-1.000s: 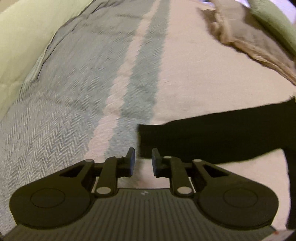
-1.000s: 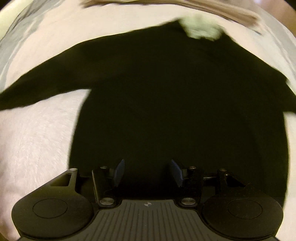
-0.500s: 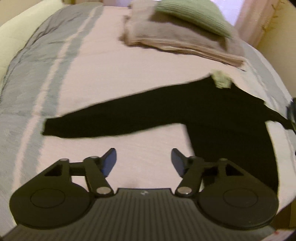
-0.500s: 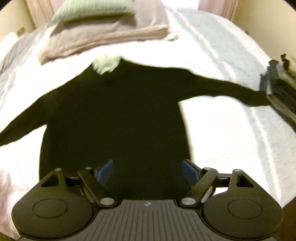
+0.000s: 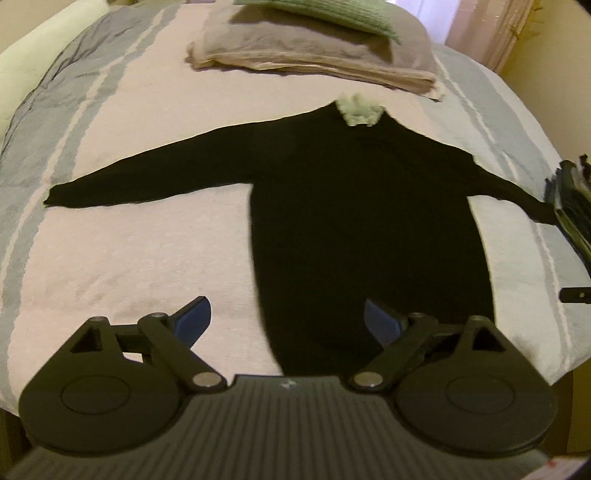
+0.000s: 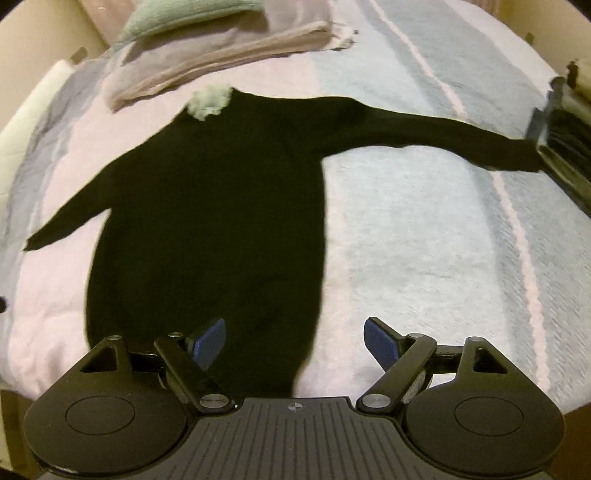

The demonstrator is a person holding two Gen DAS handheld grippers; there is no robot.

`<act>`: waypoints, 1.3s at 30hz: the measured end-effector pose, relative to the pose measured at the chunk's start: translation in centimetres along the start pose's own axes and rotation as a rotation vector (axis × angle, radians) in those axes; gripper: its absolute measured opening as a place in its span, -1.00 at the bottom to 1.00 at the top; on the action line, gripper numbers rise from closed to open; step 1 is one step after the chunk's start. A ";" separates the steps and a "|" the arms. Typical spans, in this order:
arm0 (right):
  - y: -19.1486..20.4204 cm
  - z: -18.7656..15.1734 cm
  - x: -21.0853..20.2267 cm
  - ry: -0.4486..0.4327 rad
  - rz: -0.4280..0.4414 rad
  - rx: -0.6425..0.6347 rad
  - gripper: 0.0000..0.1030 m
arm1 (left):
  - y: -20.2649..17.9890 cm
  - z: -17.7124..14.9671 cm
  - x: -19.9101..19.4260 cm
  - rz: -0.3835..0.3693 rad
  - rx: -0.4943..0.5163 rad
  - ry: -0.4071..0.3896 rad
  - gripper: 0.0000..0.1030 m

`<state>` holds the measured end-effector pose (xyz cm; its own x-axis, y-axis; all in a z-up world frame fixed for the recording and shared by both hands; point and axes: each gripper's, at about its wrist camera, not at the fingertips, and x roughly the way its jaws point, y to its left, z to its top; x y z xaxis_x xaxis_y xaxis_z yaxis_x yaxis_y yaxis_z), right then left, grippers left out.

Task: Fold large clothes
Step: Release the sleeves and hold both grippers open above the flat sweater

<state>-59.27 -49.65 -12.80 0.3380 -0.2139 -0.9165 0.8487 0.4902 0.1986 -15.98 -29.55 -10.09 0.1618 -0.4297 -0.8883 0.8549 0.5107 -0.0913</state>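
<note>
Black sweater point(image 5: 362, 206) flat on the bed point(image 5: 129, 258), sleeves spread, collar far, hem near. Left gripper point(image 5: 284, 321) and right gripper point(image 6: 295, 339) both spread wide, empty, straddling opposite hem corners (neither clearly nearer). Long axis runs straight away.

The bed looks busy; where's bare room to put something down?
Bare bedspread lies below the black sweater's left sleeve, and right of its body below the other sleeve. It is crowded at the head, around the folded blankets and green pillow.
</note>
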 end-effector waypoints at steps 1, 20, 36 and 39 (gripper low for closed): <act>0.2 0.0 -0.3 -0.002 0.010 -0.009 0.54 | -0.6 0.1 -0.1 0.000 0.008 0.000 0.72; 7.2 1.4 -1.6 0.033 0.046 -0.192 0.54 | -2.0 0.9 -0.2 -0.013 0.065 0.009 0.91; 8.7 -1.4 0.2 0.119 0.067 -0.200 0.54 | -2.8 -1.1 -0.2 -0.006 0.056 0.029 0.93; 8.7 -1.2 0.5 0.124 0.076 -0.219 0.54 | -2.4 -1.3 -0.6 0.011 0.032 0.021 0.93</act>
<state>-52.24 -44.47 -11.93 0.3335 -0.0708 -0.9401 0.7096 0.6753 0.2009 -18.74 -29.57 -9.94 0.1616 -0.4081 -0.8985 0.8683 0.4914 -0.0670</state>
